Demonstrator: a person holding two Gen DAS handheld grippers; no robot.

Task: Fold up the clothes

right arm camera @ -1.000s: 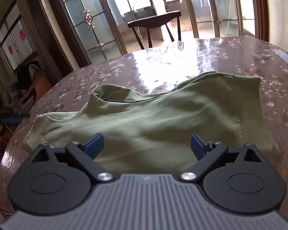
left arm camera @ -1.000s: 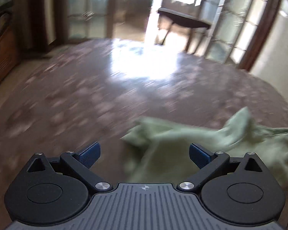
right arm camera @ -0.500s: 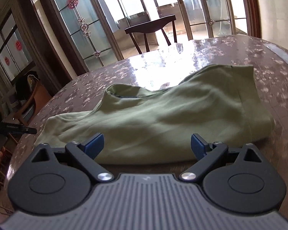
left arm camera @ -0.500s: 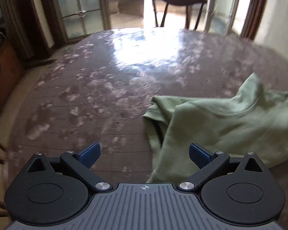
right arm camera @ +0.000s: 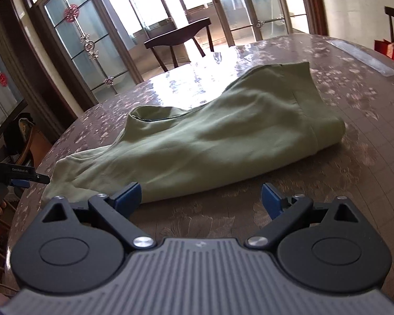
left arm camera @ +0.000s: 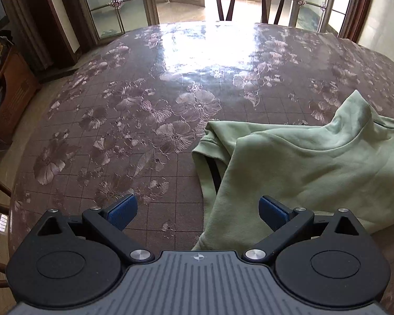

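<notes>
A pale green sweatshirt [right arm camera: 223,136] lies in a loose, rumpled heap on the flower-patterned tabletop [left arm camera: 149,99], one cuffed sleeve [left arm camera: 210,144] trailing out at its left end and the ribbed hem [right arm camera: 312,110] at its right. Both tools hover just short of it, empty: the left tool [left arm camera: 197,210] has its blue pads spread wide with the sleeve's edge between and ahead of them, and the right tool [right arm camera: 201,197] is equally wide, its left pad just at the near edge of the cloth.

The lie would fit either a garment being laid out or one already doubled over once, so I judge only this: any grip should take a single clean edge, sleeve cuff for the left and hem corner for the right, with both layers pinched together, and the cloth should be drawn flat so that creases do not get folded in.

Count: one sweatshirt, two tools, one tabletop, one dark wooden chair [right arm camera: 181,39] beyond it, one red bag [right arm camera: 391,50] at the far right.
</notes>
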